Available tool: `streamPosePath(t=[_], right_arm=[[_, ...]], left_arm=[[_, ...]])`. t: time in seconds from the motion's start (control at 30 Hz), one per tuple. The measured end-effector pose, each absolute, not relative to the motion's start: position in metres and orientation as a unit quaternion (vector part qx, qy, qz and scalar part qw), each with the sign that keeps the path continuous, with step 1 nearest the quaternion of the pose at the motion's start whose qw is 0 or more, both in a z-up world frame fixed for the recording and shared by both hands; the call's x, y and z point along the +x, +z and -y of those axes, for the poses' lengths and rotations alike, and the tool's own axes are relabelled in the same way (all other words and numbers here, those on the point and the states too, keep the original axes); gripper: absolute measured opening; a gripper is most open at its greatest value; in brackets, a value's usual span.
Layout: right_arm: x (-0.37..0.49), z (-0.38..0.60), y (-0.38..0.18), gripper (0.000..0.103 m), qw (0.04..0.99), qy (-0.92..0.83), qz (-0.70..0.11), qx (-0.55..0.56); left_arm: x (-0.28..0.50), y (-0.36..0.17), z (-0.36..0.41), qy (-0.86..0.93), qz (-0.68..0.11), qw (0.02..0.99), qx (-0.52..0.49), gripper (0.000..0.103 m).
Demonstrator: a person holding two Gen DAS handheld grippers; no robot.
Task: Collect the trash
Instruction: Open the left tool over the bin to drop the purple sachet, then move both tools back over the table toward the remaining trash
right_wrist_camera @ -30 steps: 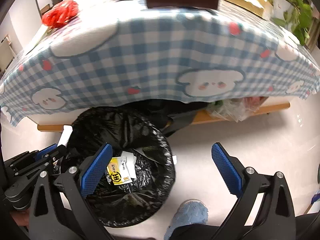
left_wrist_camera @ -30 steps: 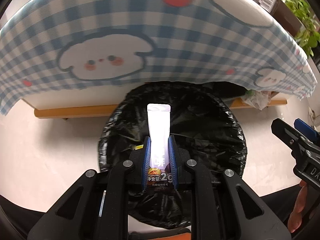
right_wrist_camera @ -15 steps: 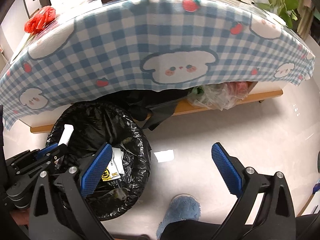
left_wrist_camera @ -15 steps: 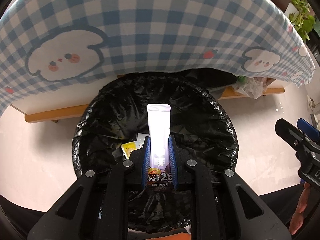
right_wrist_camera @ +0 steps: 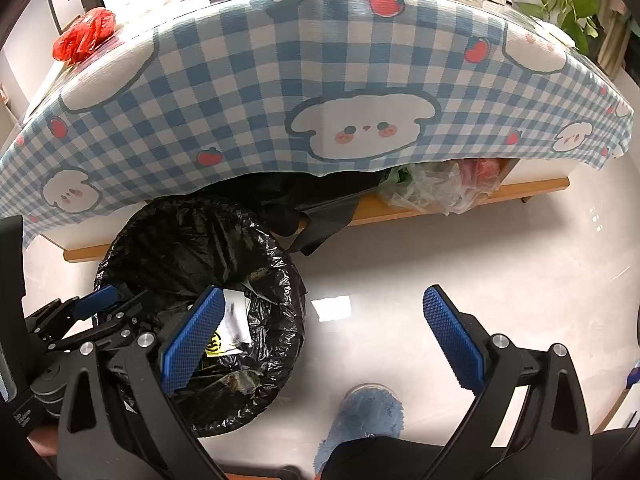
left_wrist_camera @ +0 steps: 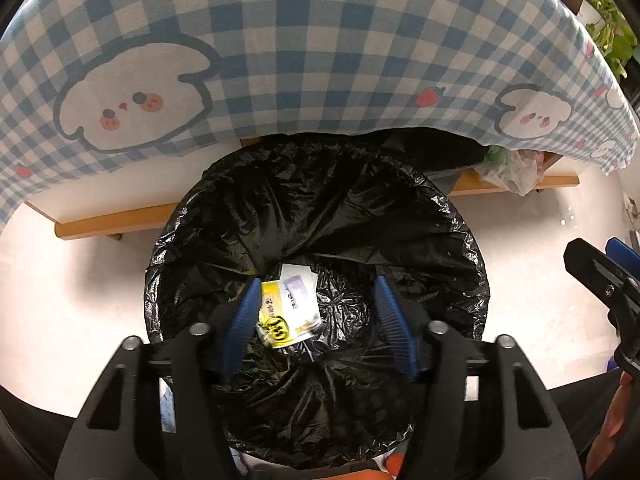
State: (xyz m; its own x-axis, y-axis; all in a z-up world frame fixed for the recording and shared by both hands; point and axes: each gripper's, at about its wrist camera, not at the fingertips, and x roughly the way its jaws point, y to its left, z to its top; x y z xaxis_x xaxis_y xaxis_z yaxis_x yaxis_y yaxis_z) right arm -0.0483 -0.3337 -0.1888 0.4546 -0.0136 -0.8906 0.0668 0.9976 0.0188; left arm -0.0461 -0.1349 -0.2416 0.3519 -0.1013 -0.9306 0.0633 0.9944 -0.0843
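With its jaws just having opened and nothing between them now, the left gripper [left_wrist_camera: 316, 320] hangs over the mouth of the black-lined trash bin [left_wrist_camera: 460, 240] at the centre of the left wrist view. White and yellow wrappers [left_wrist_camera: 290, 306] lie at the bottom of the bin, seen just between the blue pads; that piece of trash counts as collected. Low in the right wrist view, the right gripper [right_wrist_camera: 320, 336] is spread wide and empty over bare floor [right_wrist_camera: 440, 248], beside the bin. At upper left of that view a red crumpled bag [right_wrist_camera: 84, 38] lies on the checked tablecloth [right_wrist_camera: 260, 80], and a clear plastic bag [right_wrist_camera: 436, 190] sits under the table edge at centre right. These look like trash left to fetch, so the task seems only partly done.
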Motion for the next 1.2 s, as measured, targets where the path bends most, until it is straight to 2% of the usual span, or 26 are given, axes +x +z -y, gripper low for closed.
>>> streamPosePath(t=[0.17, 0.23, 0.43, 1.2], right_arm=[[-0.05, 0.329, -0.187, 0.095, 0.853, -0.022, -0.522, 0.022], [-0.051, 0.328, -0.186, 0.095, 0.853, -0.021, -0.521, 0.022], [-0.055, 0.323, -0.179, 0.096, 0.856, -0.015, -0.517, 0.018], [-0.064, 0.305, -0.107, 0.096, 0.882, 0.001, -0.471, 0.009]], left_arm=[[-0.05, -0.236, 0.131, -0.044, -0.561, 0.827, -0.018, 0.076], [-0.051, -0.232, 0.129, -0.041, -0.556, 0.83, -0.02, 0.086], [-0.058, -0.218, 0.122, -0.033, -0.544, 0.838, -0.022, 0.096], [-0.078, -0.12, 0.089, -0.024, -0.497, 0.867, -0.027, 0.097]])
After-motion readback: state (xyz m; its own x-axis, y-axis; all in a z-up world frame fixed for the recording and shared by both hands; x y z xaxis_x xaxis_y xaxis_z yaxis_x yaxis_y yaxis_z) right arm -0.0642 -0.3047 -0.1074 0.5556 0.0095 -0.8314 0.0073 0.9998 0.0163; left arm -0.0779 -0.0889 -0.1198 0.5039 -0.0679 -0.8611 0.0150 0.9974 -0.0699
